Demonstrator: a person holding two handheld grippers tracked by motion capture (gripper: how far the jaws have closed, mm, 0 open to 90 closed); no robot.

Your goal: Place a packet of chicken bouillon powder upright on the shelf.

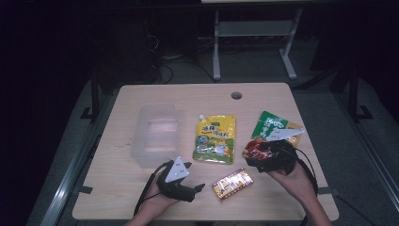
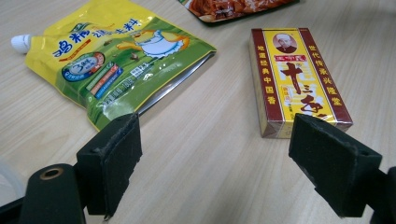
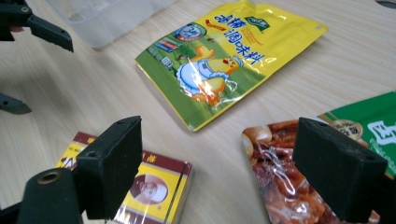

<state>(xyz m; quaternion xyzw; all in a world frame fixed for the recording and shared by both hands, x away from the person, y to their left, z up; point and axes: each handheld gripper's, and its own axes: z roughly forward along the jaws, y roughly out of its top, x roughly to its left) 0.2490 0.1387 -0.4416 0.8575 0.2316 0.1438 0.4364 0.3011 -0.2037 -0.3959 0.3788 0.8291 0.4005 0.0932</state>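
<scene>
My left gripper (image 1: 194, 177) rests near the table's front edge, open, with nothing between its jaws. In the left gripper view (image 2: 219, 158) it faces a red and yellow box (image 2: 296, 77) lying flat just beyond its right jaw. A yellow spouted pouch (image 2: 116, 60) lies to the left of the box. My right gripper (image 1: 249, 151) is open too, low over the near end of a green packet (image 1: 271, 126) printed with a food picture. The right gripper view (image 3: 224, 163) has that packet (image 3: 280, 182) by its right jaw and the box (image 3: 144, 186) by its left jaw.
A clear plastic container (image 1: 157, 134) stands open at the table's left, just beyond my left hand. The yellow pouch (image 1: 215, 139) lies mid-table and the box (image 1: 232, 183) near the front edge. A cable hole (image 1: 236, 95) sits near the back edge.
</scene>
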